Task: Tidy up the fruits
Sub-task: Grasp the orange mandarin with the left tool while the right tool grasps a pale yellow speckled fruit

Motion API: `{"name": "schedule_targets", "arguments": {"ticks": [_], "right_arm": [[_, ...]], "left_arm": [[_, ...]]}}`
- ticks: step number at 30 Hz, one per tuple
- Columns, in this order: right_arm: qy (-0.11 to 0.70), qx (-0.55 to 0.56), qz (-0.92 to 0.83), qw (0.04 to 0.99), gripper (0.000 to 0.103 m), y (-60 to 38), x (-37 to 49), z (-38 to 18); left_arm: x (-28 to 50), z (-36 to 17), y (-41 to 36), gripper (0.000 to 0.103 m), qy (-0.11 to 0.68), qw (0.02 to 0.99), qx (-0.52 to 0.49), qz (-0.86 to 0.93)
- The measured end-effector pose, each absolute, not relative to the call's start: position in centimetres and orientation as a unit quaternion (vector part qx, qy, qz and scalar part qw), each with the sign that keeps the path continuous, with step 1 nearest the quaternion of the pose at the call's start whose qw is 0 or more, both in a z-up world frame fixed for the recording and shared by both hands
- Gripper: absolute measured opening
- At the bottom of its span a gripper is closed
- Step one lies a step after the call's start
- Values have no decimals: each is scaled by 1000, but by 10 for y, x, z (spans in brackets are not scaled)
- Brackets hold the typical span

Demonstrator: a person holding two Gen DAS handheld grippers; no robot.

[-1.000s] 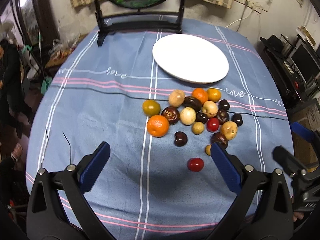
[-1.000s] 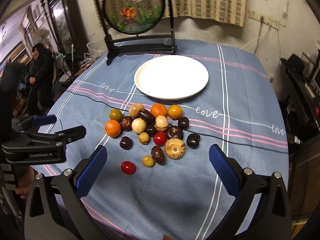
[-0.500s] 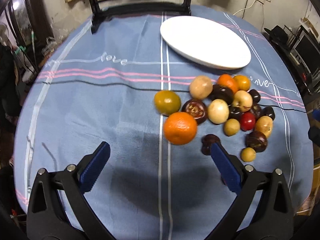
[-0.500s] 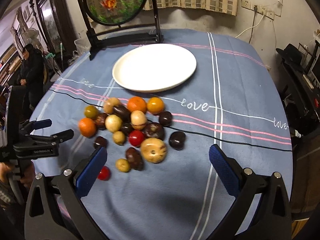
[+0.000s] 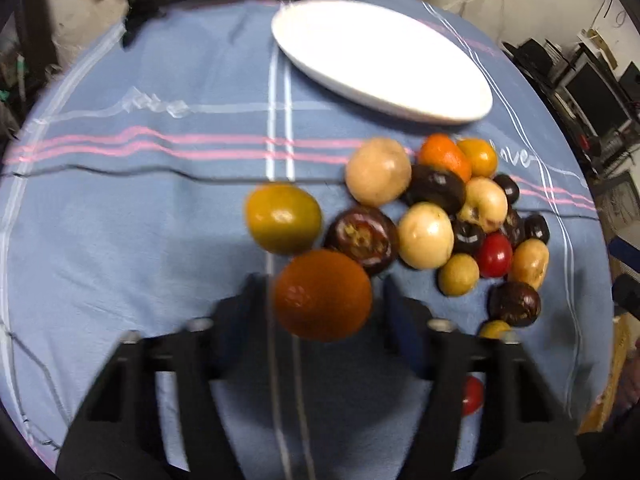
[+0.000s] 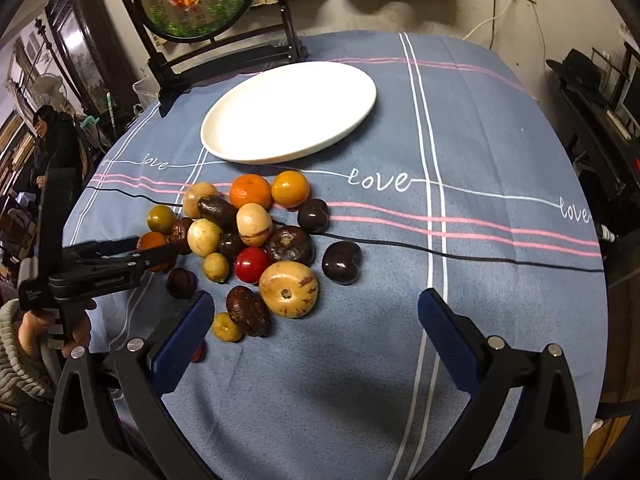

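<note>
Since half a second ago, the left gripper [image 5: 322,294] has pushed forward and narrowed its jaws around the orange [image 5: 322,294], which now sits between the two blue pads; the left wrist view is blurred, and it cannot be told whether the pads actually press on the fruit. In the right wrist view the same gripper [image 6: 154,250] reaches in from the left, its black fingers crossing that orange [image 6: 150,241] at the left edge of the fruit pile. A greenish-yellow fruit [image 5: 283,218] lies just beyond the orange, and a dark brown fruit [image 5: 362,239] lies beside it on the right. The remaining fruits are clustered on the blue tablecloth [image 6: 460,120] below the white plate [image 6: 288,112], which holds nothing. The right gripper [image 6: 314,342] hovers with its jaws wide apart and nothing between them, near a large tan fruit [image 6: 289,289] and a dark oval fruit [image 6: 248,311]. A small red fruit [image 5: 472,395] lies apart from the pile, partly hidden behind a gripper finger in both views.
</note>
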State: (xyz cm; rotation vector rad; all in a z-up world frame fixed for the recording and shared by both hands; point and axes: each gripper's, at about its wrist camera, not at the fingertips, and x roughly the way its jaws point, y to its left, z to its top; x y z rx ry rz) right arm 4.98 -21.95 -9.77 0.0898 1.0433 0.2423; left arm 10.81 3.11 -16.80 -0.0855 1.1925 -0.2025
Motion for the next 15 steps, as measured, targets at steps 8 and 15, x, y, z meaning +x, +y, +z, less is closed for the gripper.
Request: {"name": "schedule_targets", "arguments": {"ticks": [8,15], "right_arm": [[494,21,146,857,87,-209,53,-107],[518,16,182,836,63,-198,66,-139]], "left_arm": [[96,-166,27,46,534,842,-7,-80],[76,-150,41,46,532,843,-26,-71]]}}
